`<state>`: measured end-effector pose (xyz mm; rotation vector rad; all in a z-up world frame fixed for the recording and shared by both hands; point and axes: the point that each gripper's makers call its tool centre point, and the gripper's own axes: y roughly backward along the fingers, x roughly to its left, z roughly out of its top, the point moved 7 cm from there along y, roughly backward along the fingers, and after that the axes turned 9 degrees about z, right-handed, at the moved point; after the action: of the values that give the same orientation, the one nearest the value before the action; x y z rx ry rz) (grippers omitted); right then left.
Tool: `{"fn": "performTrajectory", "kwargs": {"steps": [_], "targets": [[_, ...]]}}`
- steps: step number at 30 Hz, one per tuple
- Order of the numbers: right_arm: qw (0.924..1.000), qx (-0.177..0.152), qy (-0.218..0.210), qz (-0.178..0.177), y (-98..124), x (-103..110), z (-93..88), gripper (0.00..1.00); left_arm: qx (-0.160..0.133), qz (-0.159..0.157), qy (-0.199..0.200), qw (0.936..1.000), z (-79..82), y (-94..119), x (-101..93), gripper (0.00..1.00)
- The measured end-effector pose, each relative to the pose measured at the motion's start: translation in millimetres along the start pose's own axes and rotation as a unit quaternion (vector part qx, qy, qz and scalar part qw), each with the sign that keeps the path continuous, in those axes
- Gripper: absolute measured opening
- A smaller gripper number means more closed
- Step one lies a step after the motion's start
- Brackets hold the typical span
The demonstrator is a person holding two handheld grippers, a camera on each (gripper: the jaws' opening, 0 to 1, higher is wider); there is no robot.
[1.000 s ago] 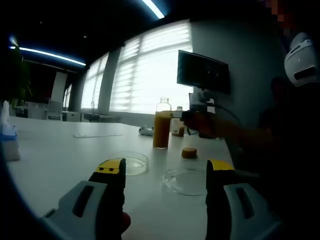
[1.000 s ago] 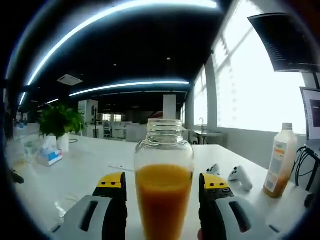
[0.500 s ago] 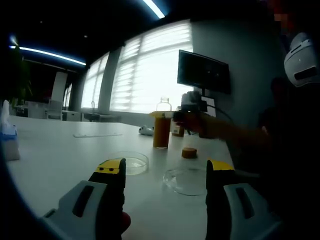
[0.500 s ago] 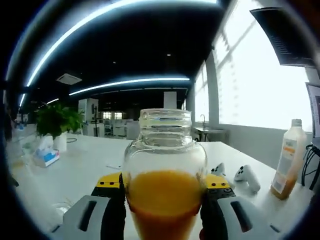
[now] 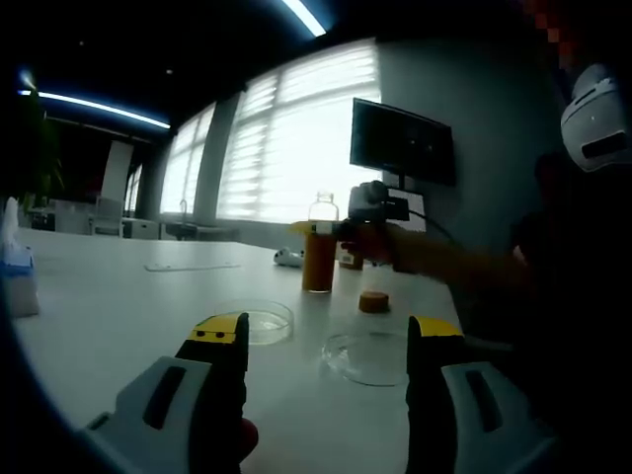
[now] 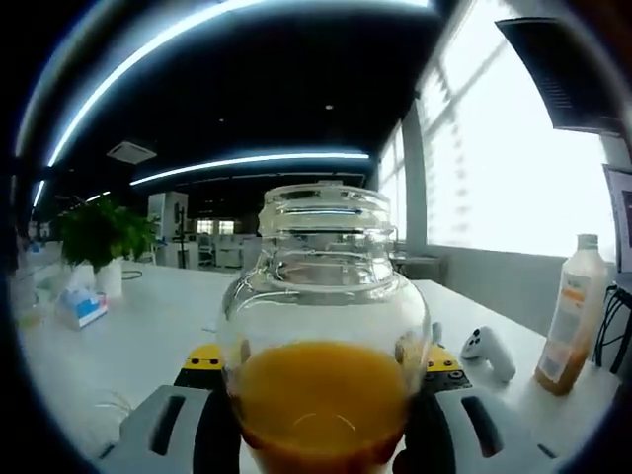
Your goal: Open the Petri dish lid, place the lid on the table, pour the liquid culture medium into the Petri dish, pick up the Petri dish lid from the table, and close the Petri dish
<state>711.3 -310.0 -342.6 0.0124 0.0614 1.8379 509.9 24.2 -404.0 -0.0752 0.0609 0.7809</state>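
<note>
Right gripper view: glass bottle [image 6: 324, 346] of orange culture medium, clamped between the jaws of the right gripper [image 6: 321, 434].

Item upright, mouth open and uppermost, long axis roughly vertical, liquid filling about the lower half. Left gripper view: left gripper [image 5: 326, 341] with jaws spread and nothing between them, poised over the white table [image 5: 109, 316]. Just ahead of it, two shallow clear pieces: one [image 5: 259, 321] off the left jaw tip, one [image 5: 370, 357] by the right jaw tip; which is Petri dish and which is lid cannot be told. Beyond them stands the bottle, gripped by the right gripper [image 5: 363, 229], with a small brown cap [image 5: 373, 302] below it. Judgement: the pour needs the bottle brought nearer, across the table towards the dishes, then its axis tipped down over the dish. Further out: wall monitor [image 5: 402, 143], second bottle [image 6: 565, 314].
</note>
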Motion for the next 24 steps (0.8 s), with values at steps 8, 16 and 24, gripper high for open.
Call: {"fn": "performTrajectory", "kwargs": {"steps": [8,16,24], "targets": [[0.9999,0.002,-0.006,0.009,7.8,-1.7,-3.2,0.55,0.0,-0.003,-0.002,1.0,0.1,0.1,-1.1,0.56],[0.9995,-0.002,-0.008,0.03,5.8,-0.5,-3.7,0.51,0.0,-0.003,-0.003,1.0,0.2,0.6,0.6,0.55],[0.999,0.004,-0.007,0.044,-3.7,-9.2,-3.3,0.51,0.002,-0.003,0.0,1.0,-0.2,0.7,0.9,0.54]]}}
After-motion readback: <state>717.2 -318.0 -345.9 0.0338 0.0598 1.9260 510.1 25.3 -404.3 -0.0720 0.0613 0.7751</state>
